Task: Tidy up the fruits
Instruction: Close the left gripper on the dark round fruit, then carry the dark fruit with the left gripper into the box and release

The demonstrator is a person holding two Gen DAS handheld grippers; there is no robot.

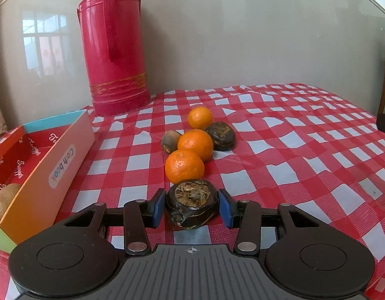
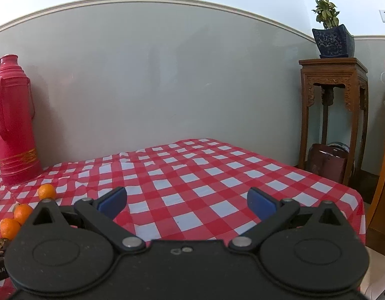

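Note:
A dark round fruit (image 1: pixel 192 203) with a dry, flaky top sits on the checked cloth between the blue pads (image 1: pixel 159 207) of my left gripper (image 1: pixel 192 206); both pads touch its sides. Just beyond it three oranges (image 1: pixel 184 166) run away in a line. A dark fruit (image 1: pixel 221 136) and a brownish one (image 1: pixel 170 140) lie beside them. My right gripper (image 2: pixel 187 203) hangs open over bare cloth, nothing between its fingers. In the right wrist view the oranges (image 2: pixel 22 213) lie far left.
An open cardboard box (image 1: pixel 67 155) stands at the left with a brown fruit (image 1: pixel 5 200) inside. A tall red thermos (image 1: pixel 115 50) stands at the back by the wall. Off the table's right end are a wooden stand (image 2: pixel 334 115) and a potted plant (image 2: pixel 332 37).

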